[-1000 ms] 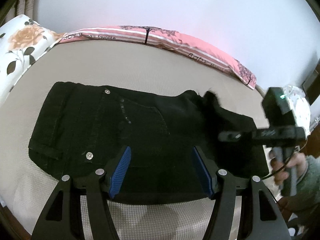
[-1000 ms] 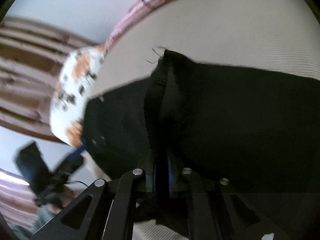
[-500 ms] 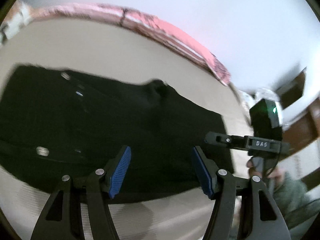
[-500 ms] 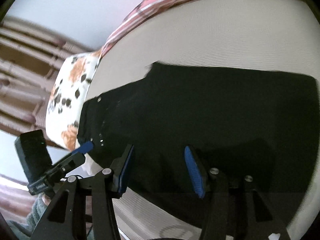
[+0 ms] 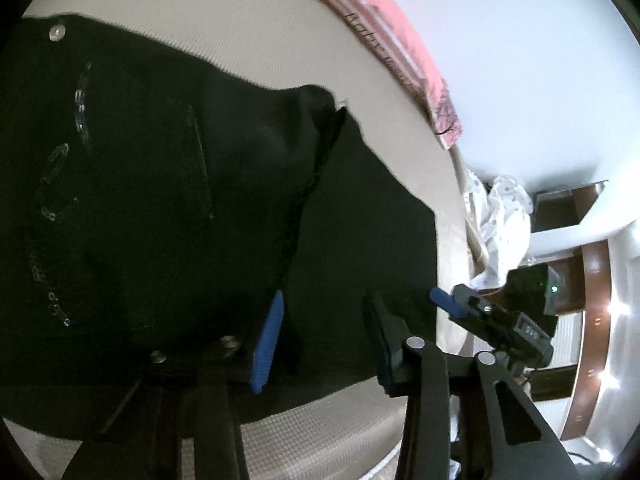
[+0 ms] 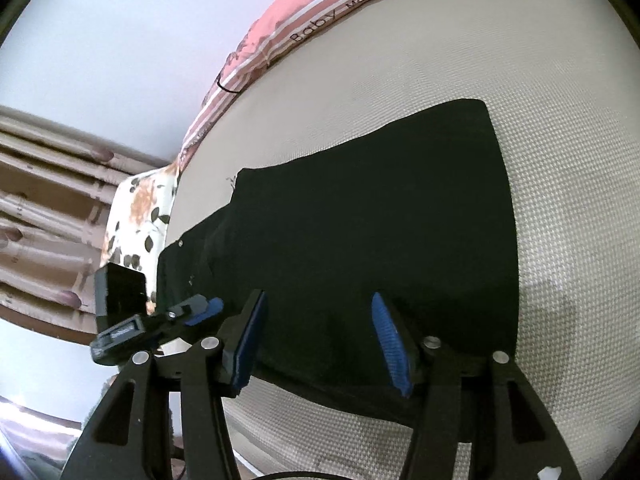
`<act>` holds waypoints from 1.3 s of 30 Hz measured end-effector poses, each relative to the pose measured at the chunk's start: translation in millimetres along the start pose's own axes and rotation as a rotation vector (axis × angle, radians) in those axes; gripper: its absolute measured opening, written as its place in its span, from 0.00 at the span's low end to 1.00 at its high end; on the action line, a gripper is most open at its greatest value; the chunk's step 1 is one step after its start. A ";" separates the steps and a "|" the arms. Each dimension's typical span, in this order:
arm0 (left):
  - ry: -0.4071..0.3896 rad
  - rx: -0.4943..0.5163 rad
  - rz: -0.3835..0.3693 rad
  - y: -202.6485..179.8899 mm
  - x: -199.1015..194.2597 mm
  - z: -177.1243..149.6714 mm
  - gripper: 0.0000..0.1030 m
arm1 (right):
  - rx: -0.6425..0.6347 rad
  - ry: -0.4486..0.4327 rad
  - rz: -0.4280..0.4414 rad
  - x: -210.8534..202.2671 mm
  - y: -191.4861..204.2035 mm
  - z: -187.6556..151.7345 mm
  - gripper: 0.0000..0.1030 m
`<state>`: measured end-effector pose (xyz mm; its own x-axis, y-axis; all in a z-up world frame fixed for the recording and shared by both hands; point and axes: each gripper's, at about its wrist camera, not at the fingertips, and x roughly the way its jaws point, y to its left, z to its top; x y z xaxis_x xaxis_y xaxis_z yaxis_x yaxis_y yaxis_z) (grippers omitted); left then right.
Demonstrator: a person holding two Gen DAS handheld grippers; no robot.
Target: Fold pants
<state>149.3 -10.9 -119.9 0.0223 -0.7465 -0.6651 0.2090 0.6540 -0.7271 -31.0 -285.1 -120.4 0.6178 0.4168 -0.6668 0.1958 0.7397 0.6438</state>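
Black pants (image 5: 180, 208) lie folded flat on the beige mattress (image 5: 256, 44), waist with metal buttons to the left, the folded-over leg part to the right. They also show in the right wrist view (image 6: 372, 232). My left gripper (image 5: 324, 320) is open and empty, low over the pants' near edge by the fold seam. My right gripper (image 6: 316, 320) is open and empty, over the near edge of the folded leg part. Each gripper shows in the other's view: the right one (image 5: 444, 300) and the left one (image 6: 200, 310).
A pink striped blanket (image 6: 280, 44) runs along the far edge by the white wall. A floral pillow (image 6: 136, 216) lies at the waist end. A spotted white cloth (image 5: 500, 224) hangs past the mattress's right end. Brown curtains (image 6: 44, 200) hang at left.
My right gripper let go of the pants' fold, opened and drew back toward the near edge. My left gripper swung right and lower over the pants. The fold now lies flat.
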 end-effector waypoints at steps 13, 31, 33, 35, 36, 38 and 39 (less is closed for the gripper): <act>0.083 -0.079 -0.117 12.9 28.5 11.4 0.40 | 0.067 -0.024 0.039 -3.0 -18.0 -5.3 0.51; -0.055 0.110 0.036 -24.7 21.8 -11.3 0.03 | -0.002 -0.005 -0.063 3.8 -6.4 -13.5 0.51; -0.042 0.090 0.044 -17.2 27.6 -10.5 0.03 | -0.037 0.011 -0.099 10.5 -3.8 -15.5 0.50; -0.018 0.050 0.046 -6.2 37.1 -8.2 0.03 | -0.072 0.021 -0.137 17.9 -1.4 -18.7 0.51; -0.021 0.037 0.034 -4.1 36.8 -7.4 0.03 | -0.100 0.015 -0.154 19.2 1.8 -20.5 0.51; -0.012 0.053 0.058 -9.0 37.1 -6.0 0.04 | -0.139 0.019 -0.178 21.4 6.2 -21.9 0.51; -0.012 0.069 0.081 -12.9 37.2 -5.5 0.05 | -0.145 0.024 -0.184 21.9 7.5 -21.3 0.51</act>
<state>142.1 -46.4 -136.2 0.0531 -0.6934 -0.7186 0.2731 0.7022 -0.6575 -32.2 -259.2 -138.2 0.5634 0.2786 -0.7778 0.1911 0.8719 0.4508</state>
